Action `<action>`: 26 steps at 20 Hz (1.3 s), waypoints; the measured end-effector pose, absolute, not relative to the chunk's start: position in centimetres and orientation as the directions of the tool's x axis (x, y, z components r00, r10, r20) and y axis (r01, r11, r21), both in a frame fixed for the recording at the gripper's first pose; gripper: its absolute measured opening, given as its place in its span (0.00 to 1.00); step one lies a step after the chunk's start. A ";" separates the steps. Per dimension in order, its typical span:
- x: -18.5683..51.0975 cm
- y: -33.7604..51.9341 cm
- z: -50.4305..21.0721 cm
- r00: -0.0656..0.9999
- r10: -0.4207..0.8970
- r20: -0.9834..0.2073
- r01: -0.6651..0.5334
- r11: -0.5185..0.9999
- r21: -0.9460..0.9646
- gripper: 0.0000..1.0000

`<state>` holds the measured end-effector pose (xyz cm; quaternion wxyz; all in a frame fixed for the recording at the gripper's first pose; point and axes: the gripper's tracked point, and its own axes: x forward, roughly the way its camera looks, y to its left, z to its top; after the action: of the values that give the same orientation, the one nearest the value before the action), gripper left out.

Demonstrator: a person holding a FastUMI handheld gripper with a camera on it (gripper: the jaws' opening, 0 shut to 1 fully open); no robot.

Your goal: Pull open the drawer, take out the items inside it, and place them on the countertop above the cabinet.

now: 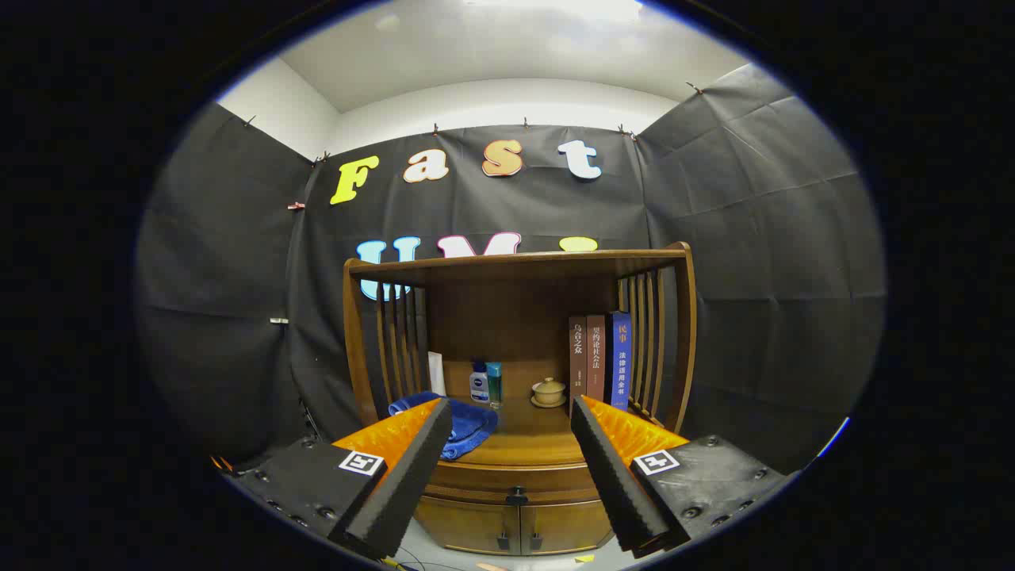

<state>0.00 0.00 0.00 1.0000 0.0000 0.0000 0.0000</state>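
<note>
A wooden cabinet (519,333) with slatted sides stands ahead of me against the booth wall. Its drawer (515,482) sits shut below the countertop (527,440), with a small dark knob (517,497) at its middle. Two small doors (515,527) lie under the drawer. My gripper (509,408) is open and holds nothing. Its fingers are spread wide, apart from the cabinet, and frame the countertop and drawer front. The drawer's contents are hidden.
On the countertop lie a folded blue towel (468,424) at the left, two small bottles (485,383) at the back, a lidded ceramic cup (549,392) and three upright books (600,358) at the right. A shelf top (515,262) roofs the countertop.
</note>
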 end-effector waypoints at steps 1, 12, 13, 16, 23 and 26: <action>0.0 -0.1 0.1 1.000 -0.002 0.002 0.002 1.000 0.000 0.99; 0.2 0.1 0.2 1.000 0.006 -0.007 -0.006 0.999 -0.032 0.99; 0.2 0.2 0.2 1.000 0.006 -0.007 -0.006 1.000 -0.029 0.99; 0.2 0.1 0.2 1.000 0.007 -0.008 -0.007 1.000 -0.017 0.99; 0.4 0.1 -0.4 1.000 0.007 -0.017 -0.007 1.000 -0.018 0.99; 0.6 0.1 -1.0 1.000 0.005 -0.025 -0.005 1.000 -0.017 0.99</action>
<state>0.57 0.06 -1.04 0.9999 -0.0083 0.0125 0.0026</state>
